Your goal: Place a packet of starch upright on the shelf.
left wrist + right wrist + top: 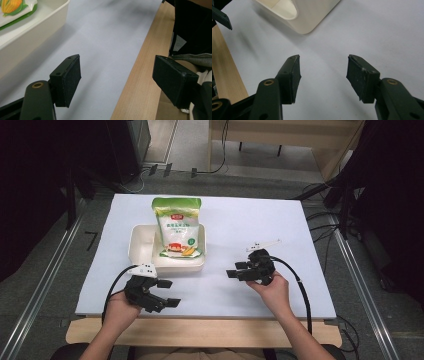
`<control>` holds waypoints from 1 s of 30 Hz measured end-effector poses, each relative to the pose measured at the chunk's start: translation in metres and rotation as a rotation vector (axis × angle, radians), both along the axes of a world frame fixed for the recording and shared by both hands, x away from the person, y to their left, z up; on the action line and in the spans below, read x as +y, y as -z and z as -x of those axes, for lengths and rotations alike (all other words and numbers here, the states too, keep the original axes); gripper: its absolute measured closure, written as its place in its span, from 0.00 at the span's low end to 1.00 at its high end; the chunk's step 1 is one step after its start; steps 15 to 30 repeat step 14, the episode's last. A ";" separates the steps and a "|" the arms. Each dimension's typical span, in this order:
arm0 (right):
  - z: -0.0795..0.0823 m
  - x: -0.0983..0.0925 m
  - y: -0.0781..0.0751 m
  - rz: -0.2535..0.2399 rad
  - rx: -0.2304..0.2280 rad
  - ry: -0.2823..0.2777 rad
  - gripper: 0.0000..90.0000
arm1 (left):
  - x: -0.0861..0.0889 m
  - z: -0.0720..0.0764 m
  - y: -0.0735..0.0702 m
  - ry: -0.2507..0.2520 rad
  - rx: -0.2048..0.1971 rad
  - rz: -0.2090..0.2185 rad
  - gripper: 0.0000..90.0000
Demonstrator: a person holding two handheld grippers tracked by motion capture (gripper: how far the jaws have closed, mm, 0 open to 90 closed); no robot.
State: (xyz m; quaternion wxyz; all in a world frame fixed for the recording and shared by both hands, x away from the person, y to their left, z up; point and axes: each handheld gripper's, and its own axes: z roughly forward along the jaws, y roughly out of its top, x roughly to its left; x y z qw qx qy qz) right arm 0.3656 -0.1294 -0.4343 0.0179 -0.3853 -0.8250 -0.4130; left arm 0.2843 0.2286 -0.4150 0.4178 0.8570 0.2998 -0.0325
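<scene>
A: Where is the bag [179,225] placed relative to each claw?

B: The green and white bag is seen propped in a cream tray [141,254] on the bench [250,220]. From the left claw [167,293], the tray lies just ahead and slightly to the right, quite near. From the right claw [237,269], which is pointed leftward, the tray lies farther off, across bare white surface.

A: How is the bag oriented?

B: Its long axis is run away from the person, with the top edge leaned on the tray's far rim and the bottom toward the near wall.

A: Is anything held?

B: Nothing. In both gripper views the jaws are seen spread wide with only bench between them.

A: Which hand is better placed?

B: The left is judged nearer; the bag's lower end is faced toward it.
</scene>
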 end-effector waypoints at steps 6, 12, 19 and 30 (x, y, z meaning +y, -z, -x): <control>-0.001 0.000 0.001 0.004 0.003 0.001 0.50 | 0.000 0.000 0.000 -0.004 -0.002 -0.007 0.26; -0.002 -0.001 0.001 0.001 0.005 0.002 0.50 | 0.004 -0.001 0.000 -0.019 0.002 0.002 0.26; -0.002 -0.001 0.001 0.002 0.006 0.001 0.50 | 0.003 -0.001 0.000 -0.019 0.000 0.002 0.26; -0.002 -0.001 0.001 0.002 0.006 0.001 0.50 | 0.003 -0.001 0.000 -0.019 0.000 0.002 0.26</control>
